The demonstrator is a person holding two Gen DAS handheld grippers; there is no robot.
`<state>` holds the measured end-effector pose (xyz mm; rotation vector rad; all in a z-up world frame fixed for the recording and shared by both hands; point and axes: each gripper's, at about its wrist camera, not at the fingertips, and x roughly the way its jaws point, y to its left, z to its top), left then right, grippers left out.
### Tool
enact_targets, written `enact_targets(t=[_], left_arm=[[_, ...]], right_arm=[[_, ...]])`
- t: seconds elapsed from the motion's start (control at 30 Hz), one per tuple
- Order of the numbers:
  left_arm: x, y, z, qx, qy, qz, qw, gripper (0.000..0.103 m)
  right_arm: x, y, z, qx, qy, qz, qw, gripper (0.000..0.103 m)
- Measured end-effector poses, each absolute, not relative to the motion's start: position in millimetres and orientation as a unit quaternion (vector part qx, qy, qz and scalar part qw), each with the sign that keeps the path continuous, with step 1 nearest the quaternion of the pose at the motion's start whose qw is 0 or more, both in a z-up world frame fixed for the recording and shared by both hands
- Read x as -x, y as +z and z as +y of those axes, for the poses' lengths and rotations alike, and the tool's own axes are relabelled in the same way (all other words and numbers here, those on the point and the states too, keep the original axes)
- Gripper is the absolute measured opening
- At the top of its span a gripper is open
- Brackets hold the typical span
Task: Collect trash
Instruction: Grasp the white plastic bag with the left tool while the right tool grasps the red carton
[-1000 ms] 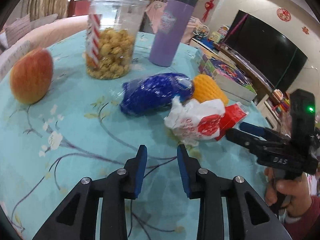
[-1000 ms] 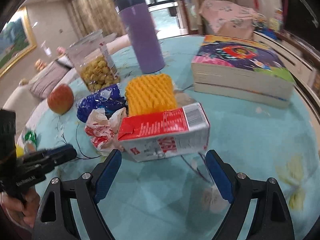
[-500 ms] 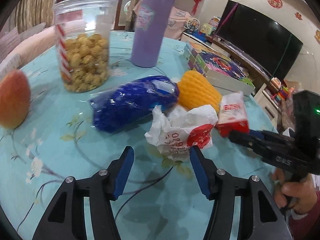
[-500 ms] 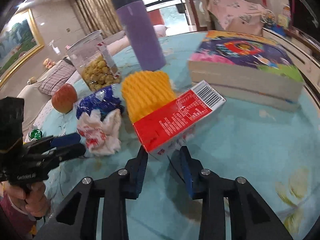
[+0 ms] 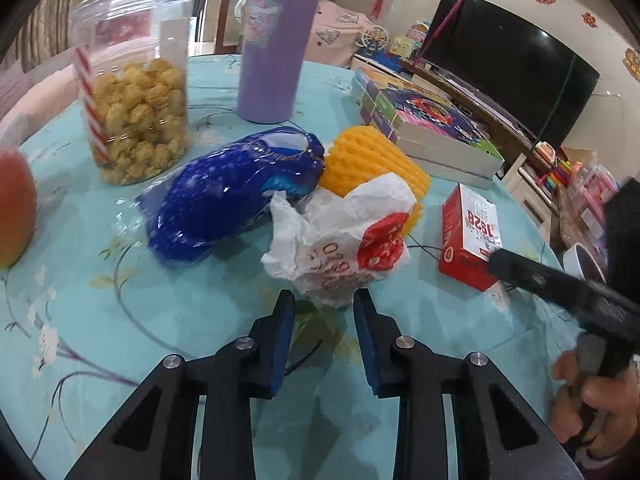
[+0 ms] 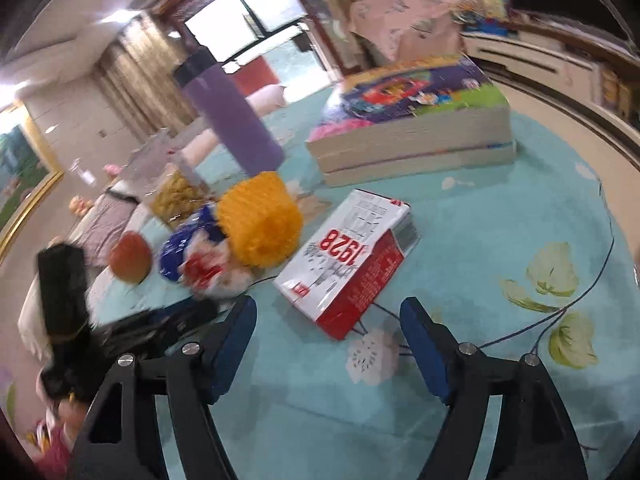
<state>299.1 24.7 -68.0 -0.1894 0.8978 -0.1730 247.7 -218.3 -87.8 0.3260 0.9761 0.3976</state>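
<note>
Right now the trash sits bunched in the middle of the turquoise flowered counter [image 5: 72,312]. Nearest the left claw [image 5: 323,300] is a crumpled white paper wrapper [image 5: 340,240] with red print, creased and puffed up; its near edge reaches to the tips of the blue pads, which stand a narrow gap apart and are closing, not yet pressing on the paper. Touching the wrapper on its far left lies a shiny blue plastic bag [image 5: 232,192], wrinkled and bulging. Behind the wrapper is a yellow foam fruit net [image 5: 372,160] with a ribbed, honeycomb surface. To the right, apart from the wrapper, a red-and-white carton [image 6: 352,260] lies on its side with "1928" printed in red. The right claw [image 6: 328,316] is opening, pads wide, with the carton's near corner just beyond them and untouched. Farther back stand a clear tub of popcorn [image 5: 136,84], a purple tumbler [image 5: 276,40] and stacked books [image 6: 416,128]; an apple [image 5: 14,208] lies far left.
</note>
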Motion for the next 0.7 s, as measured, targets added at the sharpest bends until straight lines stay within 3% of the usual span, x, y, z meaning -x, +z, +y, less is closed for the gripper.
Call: enact_targets(t=[0.03, 0.07, 0.1, 0.2, 0.23, 0.33, 0.4, 0.47, 0.7], left_arm=[[-296, -65, 27, 0.092, -0.081, 0.429, 0.895, 0.039], [-292, -63, 28, 0.092, -0.078, 0.425, 0.897, 0.055], [-290, -61, 29, 0.093, -0.075, 0.421, 0.899, 0.062], [-293, -56, 32, 0.105, -0.077, 0.414, 0.901, 0.064], [-297, -55, 32, 0.109, -0.082, 0.411, 0.902, 0.062], [-305, -57, 26, 0.105, -0.089, 0.409, 0.902, 0.033], [-308, -60, 23, 0.103, -0.090, 0.405, 0.904, 0.025], [-306, -61, 19, 0.091, -0.087, 0.405, 0.906, 0.021], [-276, -53, 20, 0.089, -0.084, 0.398, 0.909, 0.017]], right_arm=[[-251, -92, -218, -0.164, 0.182, 0.470, 0.848, 0.077], [-255, -94, -218, -0.171, 0.178, 0.472, 0.846, 0.077], [-260, -95, -216, -0.177, 0.168, 0.469, 0.849, 0.077], [-266, -96, -208, -0.174, 0.152, 0.467, 0.853, 0.077], [-269, -97, -205, -0.174, 0.152, 0.467, 0.853, 0.077], [-272, -99, -203, -0.167, 0.146, 0.463, 0.858, 0.068], [-271, -99, -205, -0.173, 0.150, 0.460, 0.858, 0.060], [-265, -95, -208, -0.174, 0.160, 0.455, 0.859, 0.050], [-239, -81, -217, -0.170, 0.181, 0.453, 0.856, 0.048]])
